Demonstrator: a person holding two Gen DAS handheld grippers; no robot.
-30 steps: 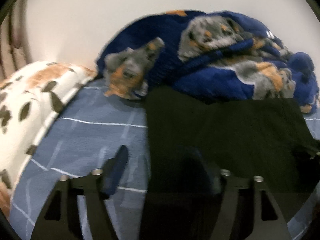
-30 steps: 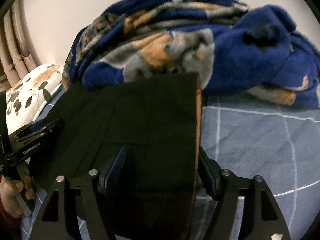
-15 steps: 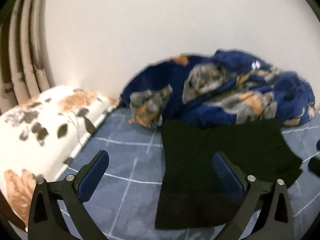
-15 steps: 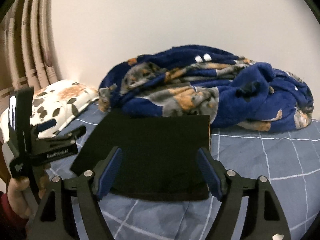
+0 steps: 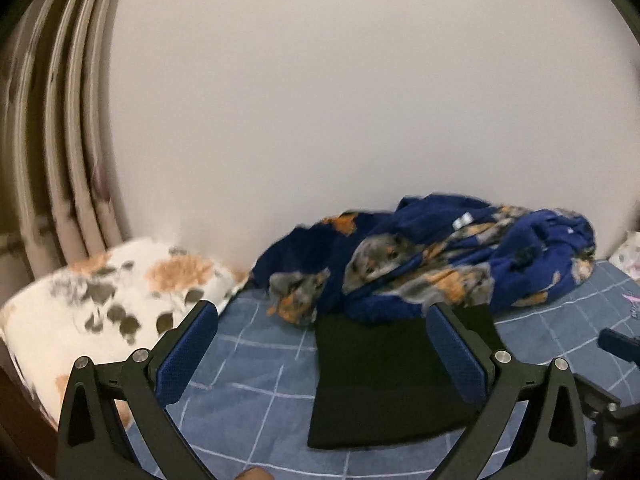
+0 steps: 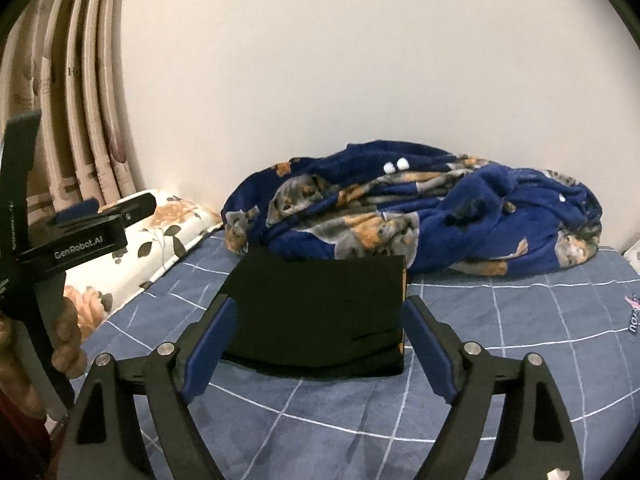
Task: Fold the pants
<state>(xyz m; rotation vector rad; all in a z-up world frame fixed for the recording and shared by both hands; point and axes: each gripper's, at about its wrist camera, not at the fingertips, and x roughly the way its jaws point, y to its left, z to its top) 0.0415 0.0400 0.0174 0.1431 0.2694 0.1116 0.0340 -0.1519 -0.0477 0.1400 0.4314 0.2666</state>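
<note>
The black pants (image 6: 320, 312) lie folded in a flat rectangle on the blue checked bed sheet (image 6: 500, 360), against the blue blanket. They also show in the left wrist view (image 5: 380, 380). My right gripper (image 6: 320, 344) is open and empty, held back above the near edge of the pants. My left gripper (image 5: 324, 348) is open and empty, raised and back from the pants. The left gripper's body (image 6: 80, 236) shows at the left of the right wrist view, held in a hand.
A crumpled blue blanket with dog prints (image 6: 420, 216) lies behind the pants at the wall. A white floral pillow (image 5: 112, 296) sits at the left. Curtains (image 6: 80, 100) hang at the far left. The sheet (image 5: 248, 392) stretches left and right of the pants.
Both grippers opened, let go of the pants and pulled back and up. The pants now lie folded on the sheet.
</note>
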